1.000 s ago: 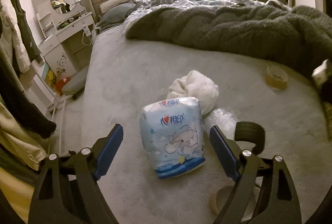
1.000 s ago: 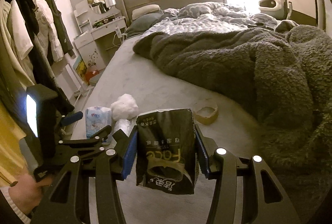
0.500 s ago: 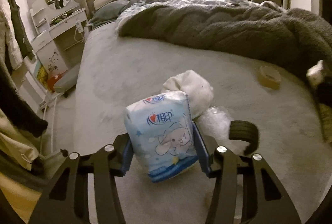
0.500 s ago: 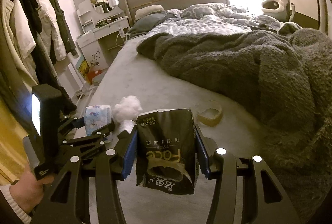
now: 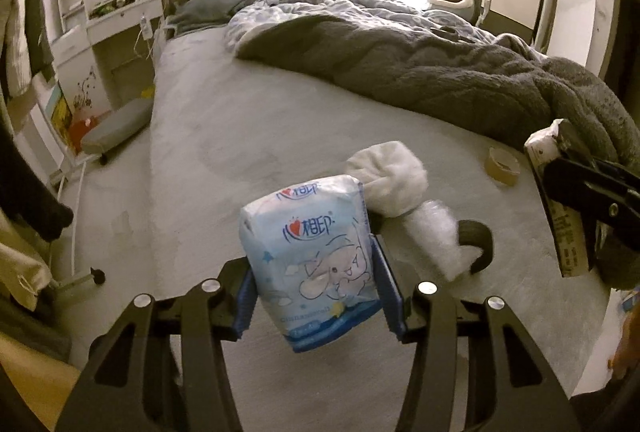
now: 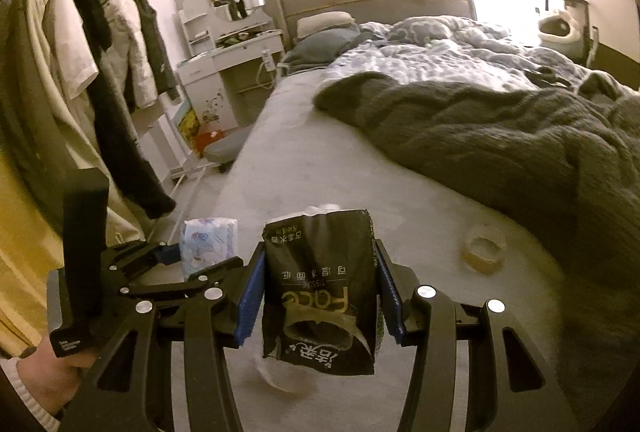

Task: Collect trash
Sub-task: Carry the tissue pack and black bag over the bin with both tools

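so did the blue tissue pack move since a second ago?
Yes. The blue tissue pack, now clamped in the left gripper, is lifted off the bed, overlapping the white wad.

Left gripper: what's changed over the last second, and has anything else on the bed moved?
The left gripper stood open around the blue tissue pack; its jaws have just been closing and now clamp the pack, which looks lifted off the bed. The right gripper holds the black tissue bag as before. The white wad, clear wrapper, black ring and tape roll lie where they did.
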`<state>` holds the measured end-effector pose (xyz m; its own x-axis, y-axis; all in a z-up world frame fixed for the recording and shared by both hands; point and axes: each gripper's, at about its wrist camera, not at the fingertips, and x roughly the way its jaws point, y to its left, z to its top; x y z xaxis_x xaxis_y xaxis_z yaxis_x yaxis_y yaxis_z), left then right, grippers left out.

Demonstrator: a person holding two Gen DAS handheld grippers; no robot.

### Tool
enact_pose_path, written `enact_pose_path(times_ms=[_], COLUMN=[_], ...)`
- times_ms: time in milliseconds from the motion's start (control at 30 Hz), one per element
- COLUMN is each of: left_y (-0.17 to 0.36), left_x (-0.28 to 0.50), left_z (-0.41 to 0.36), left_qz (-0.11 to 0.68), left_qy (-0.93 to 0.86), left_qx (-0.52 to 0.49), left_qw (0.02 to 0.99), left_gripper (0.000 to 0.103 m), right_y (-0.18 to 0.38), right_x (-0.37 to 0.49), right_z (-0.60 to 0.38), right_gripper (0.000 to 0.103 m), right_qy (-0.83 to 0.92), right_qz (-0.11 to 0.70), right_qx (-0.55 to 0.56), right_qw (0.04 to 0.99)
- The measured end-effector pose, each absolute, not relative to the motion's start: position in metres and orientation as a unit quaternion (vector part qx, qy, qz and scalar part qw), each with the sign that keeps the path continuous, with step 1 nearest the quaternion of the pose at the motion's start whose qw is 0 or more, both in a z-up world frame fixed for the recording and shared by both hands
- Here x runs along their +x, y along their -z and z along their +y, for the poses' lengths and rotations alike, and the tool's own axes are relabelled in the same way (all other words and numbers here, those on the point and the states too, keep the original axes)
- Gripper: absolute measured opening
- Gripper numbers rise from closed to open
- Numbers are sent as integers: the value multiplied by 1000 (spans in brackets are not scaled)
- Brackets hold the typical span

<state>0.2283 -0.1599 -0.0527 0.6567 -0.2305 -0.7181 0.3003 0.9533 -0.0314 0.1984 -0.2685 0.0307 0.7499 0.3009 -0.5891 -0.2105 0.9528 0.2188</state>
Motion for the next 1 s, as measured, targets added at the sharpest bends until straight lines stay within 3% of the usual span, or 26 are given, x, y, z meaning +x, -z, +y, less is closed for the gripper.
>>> enact_pose_path(times_ms=[433,1000], left_y=[56,100], left_x=[217,207], left_z=[-92,0], left_qz=[407,466], left_qy=[120,58], left_qx=[25,14], left_qw=[905,883], left_gripper=[55,55], right_y=[-38,-29], right_x=[210,228], right_z=[-201,-110], right_gripper=[51,52], right_qy=[-184,-250], right_qz=[330,352], right_qx=[60,45], right_qw=[924,901])
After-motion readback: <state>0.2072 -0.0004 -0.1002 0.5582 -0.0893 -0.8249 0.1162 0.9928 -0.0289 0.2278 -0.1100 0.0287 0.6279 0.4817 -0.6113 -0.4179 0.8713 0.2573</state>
